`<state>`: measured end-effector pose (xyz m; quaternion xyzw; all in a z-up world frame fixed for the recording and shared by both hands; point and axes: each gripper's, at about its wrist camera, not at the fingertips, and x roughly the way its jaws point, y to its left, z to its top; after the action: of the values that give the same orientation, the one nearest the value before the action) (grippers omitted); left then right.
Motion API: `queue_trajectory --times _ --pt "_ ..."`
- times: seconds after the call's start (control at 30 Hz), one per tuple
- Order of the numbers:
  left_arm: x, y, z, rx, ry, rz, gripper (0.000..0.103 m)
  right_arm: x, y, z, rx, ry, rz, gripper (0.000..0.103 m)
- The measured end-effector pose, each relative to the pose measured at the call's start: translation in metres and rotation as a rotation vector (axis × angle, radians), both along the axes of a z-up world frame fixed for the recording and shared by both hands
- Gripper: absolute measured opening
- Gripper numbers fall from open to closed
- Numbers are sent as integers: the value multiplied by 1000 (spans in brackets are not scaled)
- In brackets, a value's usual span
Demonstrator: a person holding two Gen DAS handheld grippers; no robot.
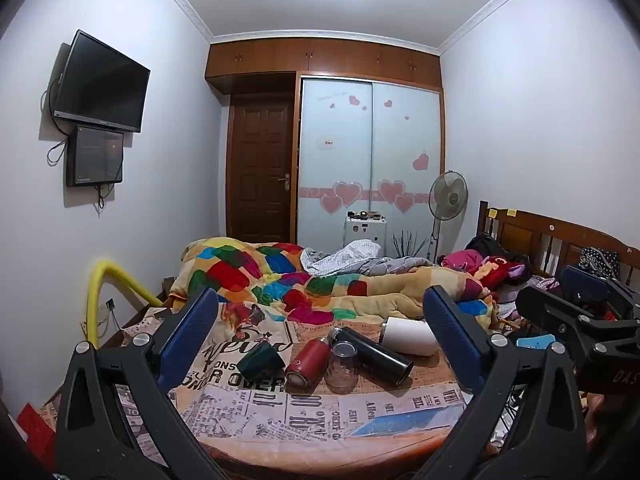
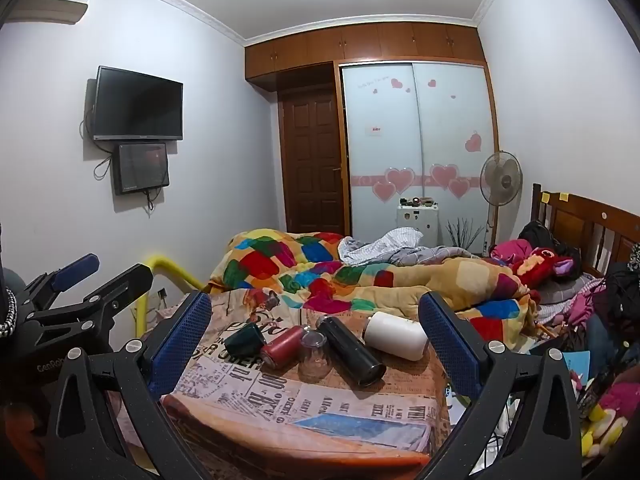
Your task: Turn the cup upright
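Left gripper (image 1: 320,336): jaws spread wide, nothing between the blue pads (image 1: 188,336), held above the near edge of the newsprint-patterned cloth (image 1: 304,408). Right gripper (image 2: 316,336): same, fully spread and empty, hovering over the same cloth; it also shows at the right edge of the left wrist view, pads apart.

Between both sets of fingers, a cluster of vessels on the cloth, all lying down:
- dark green cup (image 1: 260,360), leftmost, tipped on its side
- red bottle (image 1: 306,364) just right of it, base toward camera
- clear glass cup (image 1: 342,366), on its side, touching the red bottle and the black flask
- black flask (image 1: 370,350), diagonal, near end pointing right
- white bottle (image 1: 408,336), far right, lying flat

Neither gripper touches any of them.

Farther back: colourful patchwork blanket (image 1: 280,276) bunched on the bed, wooden headboard (image 1: 560,236) to the right, standing fan (image 1: 448,196), wardrobe with heart stickers (image 1: 368,160), TV (image 1: 100,84) on the left wall.
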<state>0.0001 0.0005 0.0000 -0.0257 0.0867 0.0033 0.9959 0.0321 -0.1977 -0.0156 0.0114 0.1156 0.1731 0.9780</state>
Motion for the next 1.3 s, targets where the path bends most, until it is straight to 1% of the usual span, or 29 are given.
queue_trajectory --times 0.03,0.5,1.3 --pt "0 0 0 -1 0 -2 103 1 0 0 -8 16 2 103" --pt "-3 0 1 10 -14 -3 103 -1 4 1 -7 9 2 103" --pt "-3 1 1 8 -9 1 103 0 6 1 -10 12 4 103"
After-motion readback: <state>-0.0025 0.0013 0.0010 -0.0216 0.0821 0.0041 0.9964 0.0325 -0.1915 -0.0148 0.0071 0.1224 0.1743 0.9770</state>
